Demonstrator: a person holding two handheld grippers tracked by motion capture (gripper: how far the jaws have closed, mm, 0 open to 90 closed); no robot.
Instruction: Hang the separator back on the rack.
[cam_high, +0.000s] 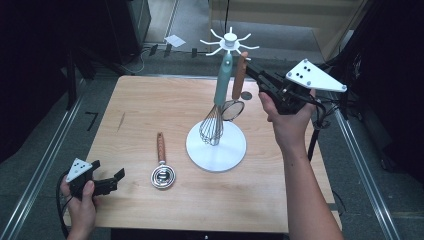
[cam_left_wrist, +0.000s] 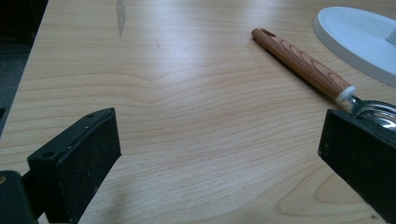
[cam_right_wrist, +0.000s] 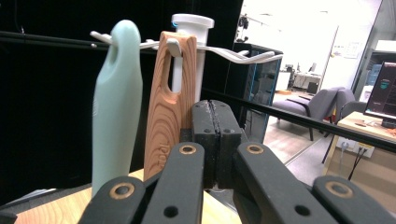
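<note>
- While the right gripper (cam_high: 251, 68) is raised by the person's right hand (cam_high: 287, 117) beside the top of the white utensil stand (cam_high: 216, 145), its jaws are pressed flat together with nothing between them, as the right gripper view shows.
- Its closed tips sit just beside the wooden-handled strainer (cam_right_wrist: 168, 102), which hangs by the slot in its handle from one of the stand's hooks (cam_right_wrist: 173, 46); whether the tips touch the handle cannot be told.
- A mint-handled whisk (cam_right_wrist: 116, 98) hangs on the next hook, on the strainer's far side from the gripper.
- Low at the near left of the table (cam_high: 150, 100), the left gripper (cam_high: 110, 181) has its jaws spread wide and holds nothing.
- A second wooden-handled utensil (cam_left_wrist: 303, 65) lies flat on the table near the left gripper, its metal end just past one jaw.
</note>
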